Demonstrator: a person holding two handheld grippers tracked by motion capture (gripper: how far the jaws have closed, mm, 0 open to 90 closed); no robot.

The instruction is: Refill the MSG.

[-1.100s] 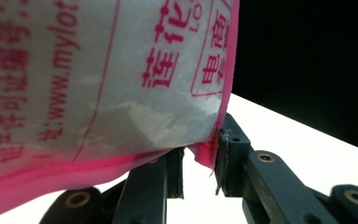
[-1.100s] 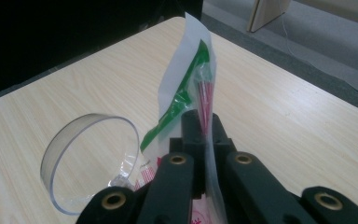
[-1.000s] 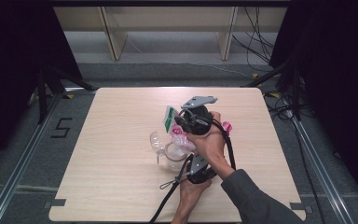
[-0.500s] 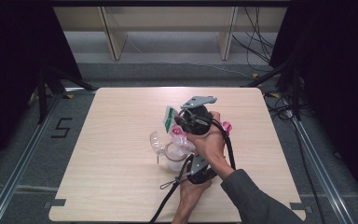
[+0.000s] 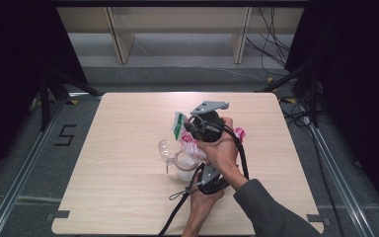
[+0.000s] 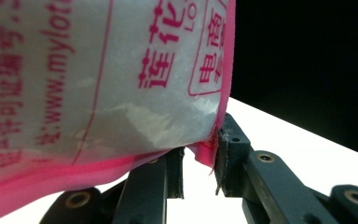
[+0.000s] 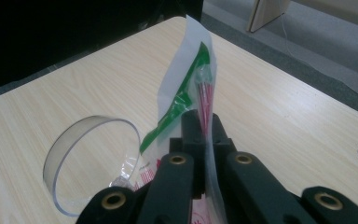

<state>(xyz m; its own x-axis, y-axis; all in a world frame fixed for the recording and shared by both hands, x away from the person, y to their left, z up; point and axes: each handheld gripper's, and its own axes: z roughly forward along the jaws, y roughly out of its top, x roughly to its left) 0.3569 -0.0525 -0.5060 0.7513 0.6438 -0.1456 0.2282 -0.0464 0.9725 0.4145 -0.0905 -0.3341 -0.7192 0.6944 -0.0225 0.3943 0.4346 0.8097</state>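
A plastic bag [image 5: 179, 124] with a green and white top and pink print stands upright at the table's middle. My right gripper [image 5: 190, 126], with its grey plate on top, is shut on the bag's upper edge [image 7: 191, 79]; the film runs between its closed jaws [image 7: 200, 128]. My left gripper [image 5: 200, 170] comes from below and holds the bag's pink-printed lower part [image 6: 121, 93]. Its jaws [image 6: 200, 140] stand partly apart with the pink seam wedged against one pad. A clear plastic cup [image 5: 170, 150] lies on its side beside the bag, mouth towards the camera in the right gripper view [image 7: 88, 158].
The wooden table [image 5: 128, 197] has free room left and front. A pink scrap [image 5: 239, 133] lies just right of the right hand. The two forearms cross near the front edge. Shelf legs [image 5: 121, 42] and cables stand on the floor beyond the table.
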